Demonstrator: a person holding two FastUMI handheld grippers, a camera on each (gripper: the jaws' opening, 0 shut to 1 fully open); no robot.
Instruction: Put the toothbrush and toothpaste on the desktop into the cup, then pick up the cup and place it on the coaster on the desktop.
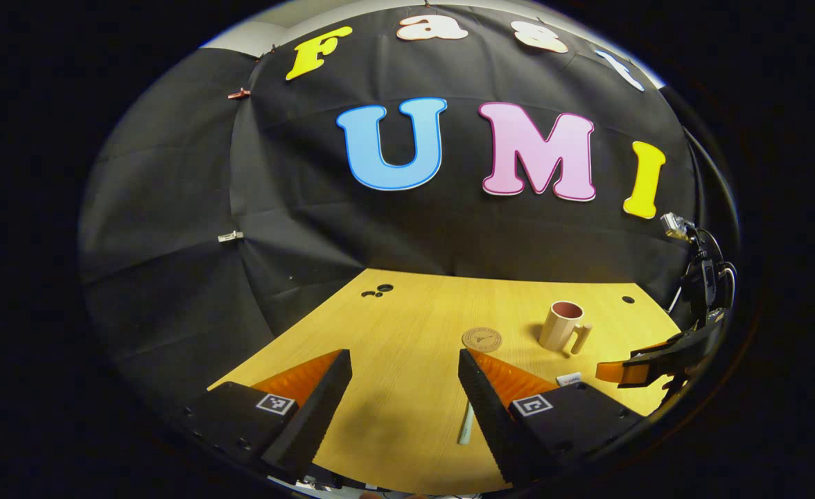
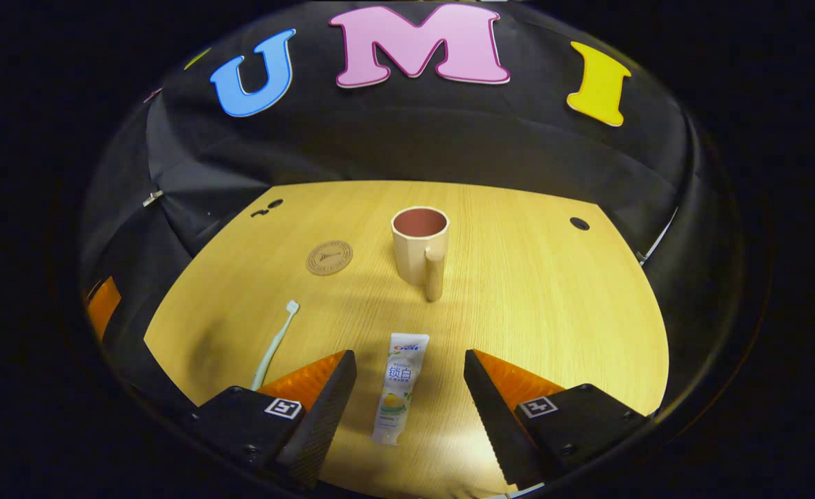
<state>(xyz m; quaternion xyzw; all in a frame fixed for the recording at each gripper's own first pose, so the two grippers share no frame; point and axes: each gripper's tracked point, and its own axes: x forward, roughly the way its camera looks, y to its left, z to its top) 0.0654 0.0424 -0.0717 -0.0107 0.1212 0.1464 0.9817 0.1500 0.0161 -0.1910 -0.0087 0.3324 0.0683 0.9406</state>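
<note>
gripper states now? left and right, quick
Left gripper: open, holding nothing, above the desktop.
Right gripper: open, holding nothing; toothpaste lies between its fingers, untouched.

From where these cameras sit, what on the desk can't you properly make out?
- Toothbrush, left gripper view: the gripper's finger covers most of it; its lower handle slips behind a finger in the right gripper view.
- Toothpaste, left gripper view: just one end peeks out.
- Coaster print: too small.

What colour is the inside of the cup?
Reddish brown inside the cream cup, clearest in the right gripper view.
</note>
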